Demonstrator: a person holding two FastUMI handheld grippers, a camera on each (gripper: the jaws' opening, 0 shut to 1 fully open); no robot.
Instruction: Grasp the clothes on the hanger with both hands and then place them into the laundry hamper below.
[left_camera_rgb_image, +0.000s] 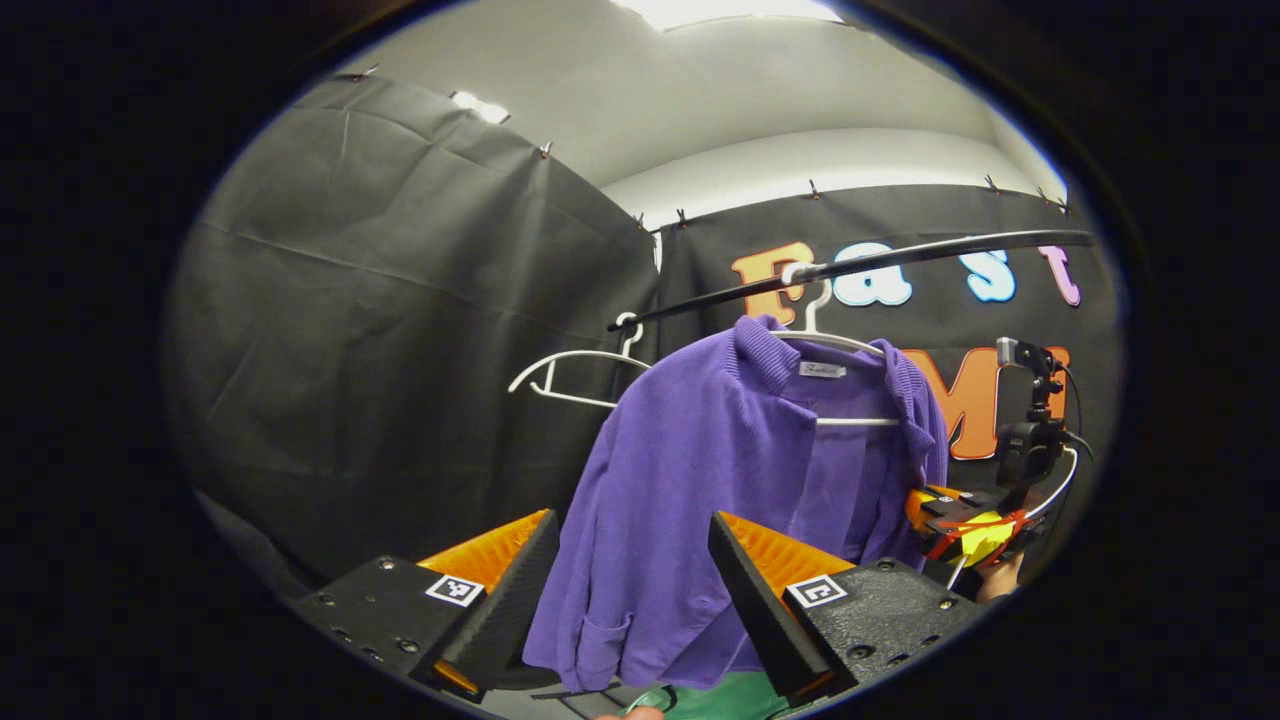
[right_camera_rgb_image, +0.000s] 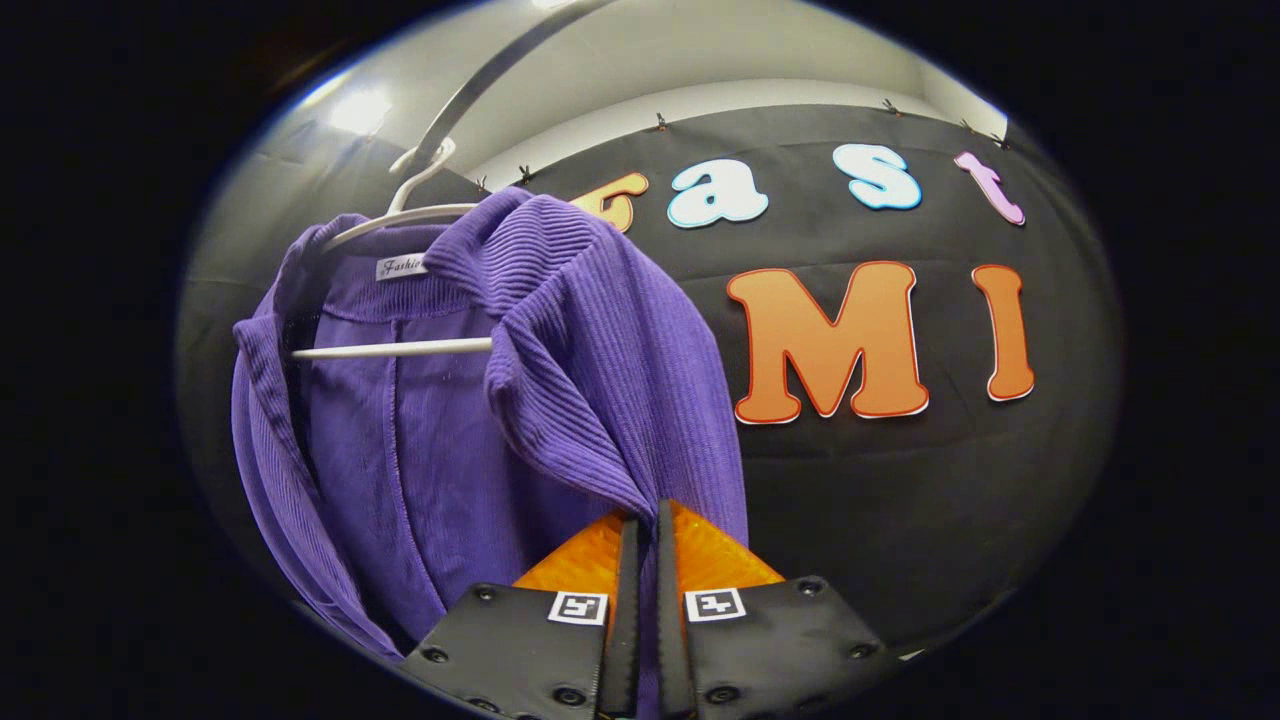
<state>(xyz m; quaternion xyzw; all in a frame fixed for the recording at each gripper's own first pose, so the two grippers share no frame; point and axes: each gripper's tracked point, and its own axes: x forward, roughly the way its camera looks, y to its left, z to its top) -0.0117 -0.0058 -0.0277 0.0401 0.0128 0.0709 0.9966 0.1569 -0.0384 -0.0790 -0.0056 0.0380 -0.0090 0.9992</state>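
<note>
A purple ribbed cardigan (left_camera_rgb_image: 690, 470) hangs on a white hanger (left_camera_rgb_image: 835, 340) from a black rail (left_camera_rgb_image: 900, 258). My left gripper (left_camera_rgb_image: 632, 530) is open, and the cardigan's left side hangs between and beyond its fingers. My right gripper (left_camera_rgb_image: 965, 525) sits at the garment's right edge. In the right gripper view the cardigan (right_camera_rgb_image: 560, 350) hangs close, its front edge running down into my right gripper (right_camera_rgb_image: 645, 510), whose fingers are pressed together on the cloth. The hanger (right_camera_rgb_image: 400, 348) and the rail (right_camera_rgb_image: 500, 70) show at upper left.
An empty white hanger (left_camera_rgb_image: 570, 375) hangs on the rail to the left of the cardigan. Something green (left_camera_rgb_image: 725, 700) lies below the garment at the bottom edge, beside a fingertip (left_camera_rgb_image: 630, 713). Black cloth walls close the booth behind and to the left.
</note>
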